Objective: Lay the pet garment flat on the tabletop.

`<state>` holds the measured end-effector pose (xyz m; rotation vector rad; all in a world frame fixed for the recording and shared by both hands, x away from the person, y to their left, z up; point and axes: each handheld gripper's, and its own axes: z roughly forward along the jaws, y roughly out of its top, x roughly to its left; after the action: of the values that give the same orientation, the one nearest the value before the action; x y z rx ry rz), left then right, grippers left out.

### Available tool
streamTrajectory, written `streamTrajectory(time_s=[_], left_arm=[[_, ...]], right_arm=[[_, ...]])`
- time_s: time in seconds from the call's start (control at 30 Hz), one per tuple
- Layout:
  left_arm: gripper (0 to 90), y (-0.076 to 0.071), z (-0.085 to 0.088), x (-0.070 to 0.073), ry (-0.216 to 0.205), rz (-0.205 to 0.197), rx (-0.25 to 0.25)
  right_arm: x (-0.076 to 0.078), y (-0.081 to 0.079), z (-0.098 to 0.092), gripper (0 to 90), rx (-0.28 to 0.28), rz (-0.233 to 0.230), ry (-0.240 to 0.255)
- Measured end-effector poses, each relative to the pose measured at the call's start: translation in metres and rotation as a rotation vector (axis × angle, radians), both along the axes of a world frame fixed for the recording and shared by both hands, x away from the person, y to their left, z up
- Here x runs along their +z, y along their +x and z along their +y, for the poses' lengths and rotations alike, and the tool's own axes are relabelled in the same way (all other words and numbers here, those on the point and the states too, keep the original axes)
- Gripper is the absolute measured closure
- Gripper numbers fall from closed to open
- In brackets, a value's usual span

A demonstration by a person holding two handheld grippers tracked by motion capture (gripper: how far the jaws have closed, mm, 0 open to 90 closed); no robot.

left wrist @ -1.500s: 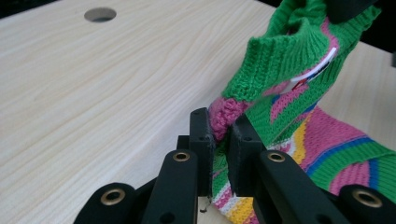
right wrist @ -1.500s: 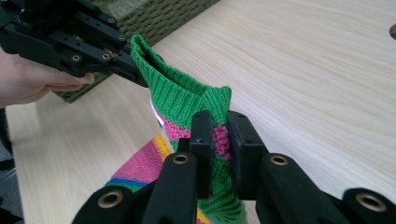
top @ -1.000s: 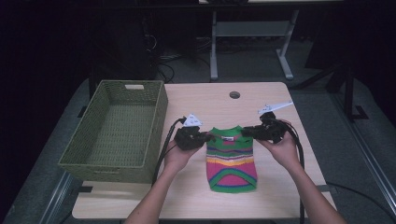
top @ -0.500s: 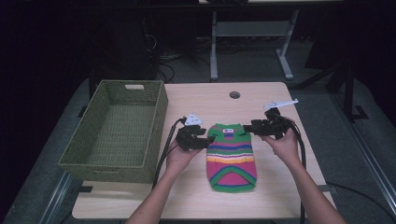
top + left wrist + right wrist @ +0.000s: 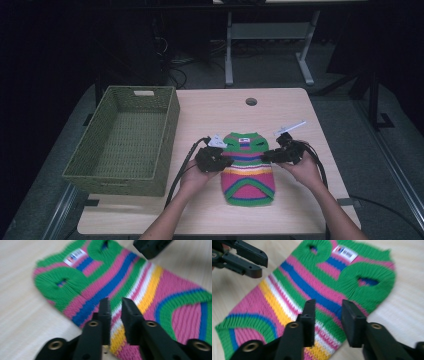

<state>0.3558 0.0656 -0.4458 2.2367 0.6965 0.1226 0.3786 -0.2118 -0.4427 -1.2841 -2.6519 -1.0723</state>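
A small knitted sweater (image 5: pixel 248 170) in green, pink, blue, yellow and white stripes lies flat on the table, neck away from me. My left gripper (image 5: pixel 226 161) is at its left edge, over the middle stripes. In the left gripper view the sweater (image 5: pixel 150 285) shows through the narrow slit of the left gripper (image 5: pixel 115 301), whose jaws have just closed; no cloth is bunched between them. My right gripper (image 5: pixel 266 156) is at the right edge. Its jaws have just been closing and still stand apart in the right gripper (image 5: pixel 328 303), with the sweater (image 5: pixel 294 285) flat beneath them.
A green woven basket (image 5: pixel 170 125) stands empty on the left part of the light wooden table (image 5: pixel 280 107). A round cable hole (image 5: pixel 251 101) sits near the table's far edge. Black cables trail from both grippers toward me.
Both grippers have dropped and slid from the sweater's shoulders toward me, to its middle stripes. The sweater lies as before.
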Motion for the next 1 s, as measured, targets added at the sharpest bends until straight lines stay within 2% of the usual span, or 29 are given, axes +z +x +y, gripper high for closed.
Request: streamTrajectory(time_s=[0.07,0.1,0.13,0.2,0.23,0.33,0.43,0.57,0.6,0.73,0.8,1.0], left_arm=[[81.6,-0.001,-0.005,-0.006,0.049,0.025,-0.033],[81.5,-0.001,-0.006,-0.008,0.056,0.035,-0.033],[81.5,-0.001,-0.007,-0.010,0.085,0.038,-0.050],[80.4,-0.002,-0.008,-0.011,0.108,0.027,-0.062],[80.3,-0.002,-0.009,-0.012,0.094,0.033,-0.048],[76.9,0.002,-0.006,-0.011,0.124,0.022,-0.042],[71.5,0.004,-0.004,-0.013,0.107,0.025,-0.011],[68.8,0.004,-0.004,-0.012,0.106,0.026,-0.008],[65.9,0.002,-0.005,-0.011,0.115,0.010,-0.007],[58.2,0.000,-0.004,-0.006,0.108,0.005,-0.002],[54.9,0.000,-0.002,-0.005,0.084,0.023,0.002],[50.7,-0.002,0.004,-0.002,0.056,0.028,0.010]], right_arm=[[-0.003,0.000,0.002,75.8,0.005,0.009,-0.013],[-0.006,0.001,0.003,76.5,0.007,0.018,-0.018],[-0.008,0.001,0.004,76.5,0.003,0.028,-0.025],[-0.012,0.002,0.006,76.5,0.001,0.039,-0.029],[-0.014,0.003,0.007,76.4,-0.002,0.040,-0.030],[-0.015,0.006,0.007,74.8,-0.016,0.031,-0.014],[-0.017,0.009,0.007,73.9,-0.026,0.029,0.008],[-0.018,0.011,0.006,69.7,-0.034,0.046,0.028],[-0.017,0.011,0.005,66.8,-0.033,0.042,0.029],[-0.012,0.009,0.003,62.7,-0.025,0.028,0.053],[-0.010,0.007,0.001,61.3,-0.028,0.029,0.073],[-0.005,0.003,-0.007,54.8,-0.001,0.038,0.132]])
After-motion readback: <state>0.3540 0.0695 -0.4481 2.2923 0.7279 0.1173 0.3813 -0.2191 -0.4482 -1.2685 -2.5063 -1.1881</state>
